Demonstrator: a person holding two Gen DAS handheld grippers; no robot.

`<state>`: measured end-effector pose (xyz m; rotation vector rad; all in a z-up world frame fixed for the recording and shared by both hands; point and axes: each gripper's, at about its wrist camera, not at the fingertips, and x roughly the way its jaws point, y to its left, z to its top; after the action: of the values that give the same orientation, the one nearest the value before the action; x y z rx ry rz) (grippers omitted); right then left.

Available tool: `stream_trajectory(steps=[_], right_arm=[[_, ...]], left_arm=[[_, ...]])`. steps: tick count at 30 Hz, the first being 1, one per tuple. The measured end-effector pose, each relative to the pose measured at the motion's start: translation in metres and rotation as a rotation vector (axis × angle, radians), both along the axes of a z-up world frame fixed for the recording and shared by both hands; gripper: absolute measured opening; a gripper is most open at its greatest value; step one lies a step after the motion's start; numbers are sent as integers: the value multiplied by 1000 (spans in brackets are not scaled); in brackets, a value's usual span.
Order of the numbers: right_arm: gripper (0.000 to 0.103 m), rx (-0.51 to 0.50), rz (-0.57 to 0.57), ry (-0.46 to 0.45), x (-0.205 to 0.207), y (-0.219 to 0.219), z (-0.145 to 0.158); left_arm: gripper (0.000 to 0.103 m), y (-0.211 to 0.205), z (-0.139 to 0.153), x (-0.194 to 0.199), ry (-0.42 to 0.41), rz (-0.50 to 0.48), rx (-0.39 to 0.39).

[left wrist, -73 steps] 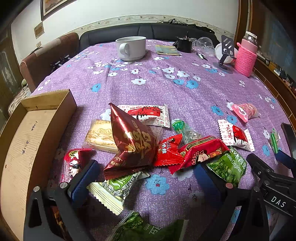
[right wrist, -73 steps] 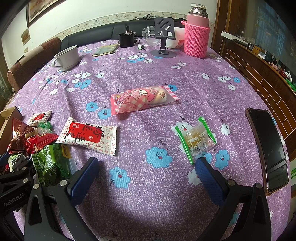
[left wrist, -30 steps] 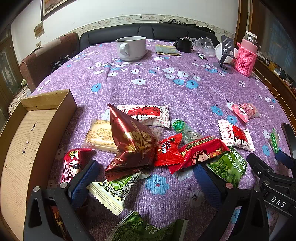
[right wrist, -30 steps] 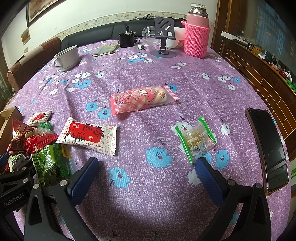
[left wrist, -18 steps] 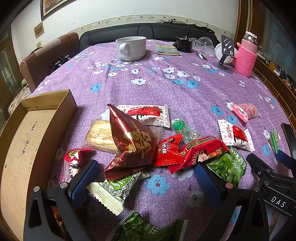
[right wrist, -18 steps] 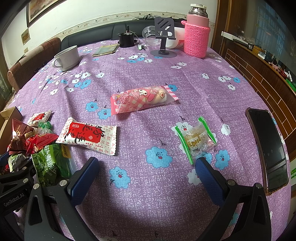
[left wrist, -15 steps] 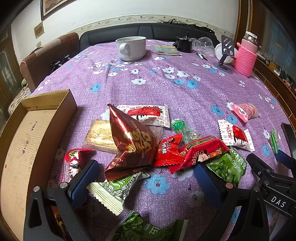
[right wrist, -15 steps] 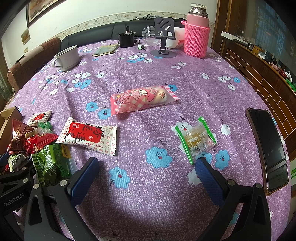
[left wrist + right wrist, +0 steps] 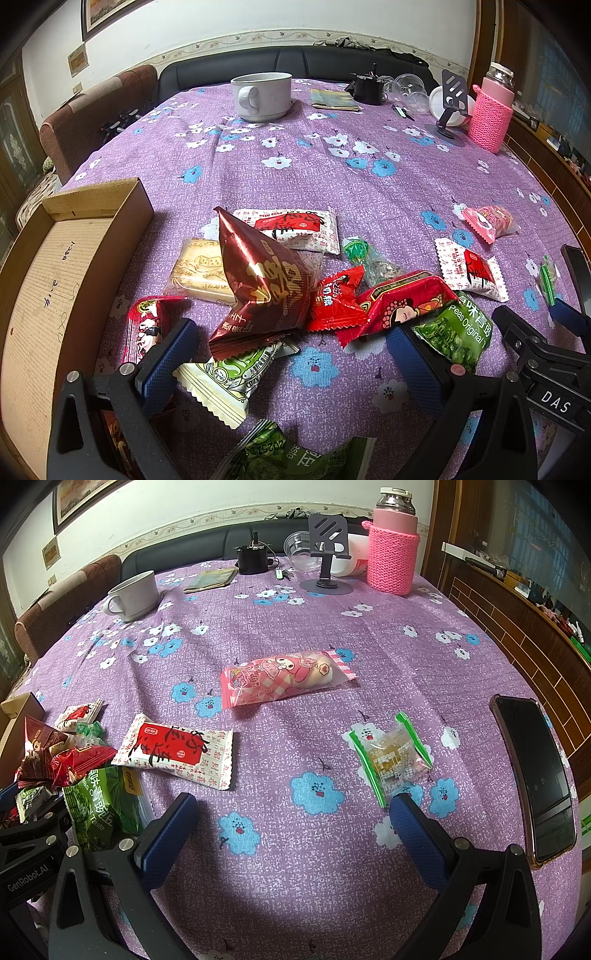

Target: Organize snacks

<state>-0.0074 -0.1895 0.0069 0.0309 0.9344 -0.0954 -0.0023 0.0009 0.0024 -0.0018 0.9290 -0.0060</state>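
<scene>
The left gripper (image 9: 288, 354) and right gripper (image 9: 291, 827) are both hanging wide open, holding nothing. The snacks (image 9: 266, 288) are lying heaped near the table's (image 9: 332, 177) left edge, beside the cardboard box (image 9: 55, 280). The packets are looking light, crinkly and slippery, so pinching a sealed end seems best.

Cardboard box (image 9: 55, 280) cut off at the left edge, green pea packet (image 9: 295, 458) cropped along the bottom, dark packet (image 9: 114, 439) hidden behind the left gripper's (image 9: 291, 358) frame, phone (image 9: 576, 269) clipped at right.
</scene>
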Motion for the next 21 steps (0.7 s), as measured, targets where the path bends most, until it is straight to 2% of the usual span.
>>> stream_trajectory(steps=[11, 16, 21], right_arm=[[102, 0, 0, 0, 0, 0, 0], [102, 0, 0, -1, 0, 0, 0], [102, 0, 0, -1, 0, 0, -1]], left_arm=[[103, -3, -1, 1, 4, 0, 3], [103, -2, -1, -1, 87, -75, 3], [103, -2, -1, -20, 68, -115, 7]])
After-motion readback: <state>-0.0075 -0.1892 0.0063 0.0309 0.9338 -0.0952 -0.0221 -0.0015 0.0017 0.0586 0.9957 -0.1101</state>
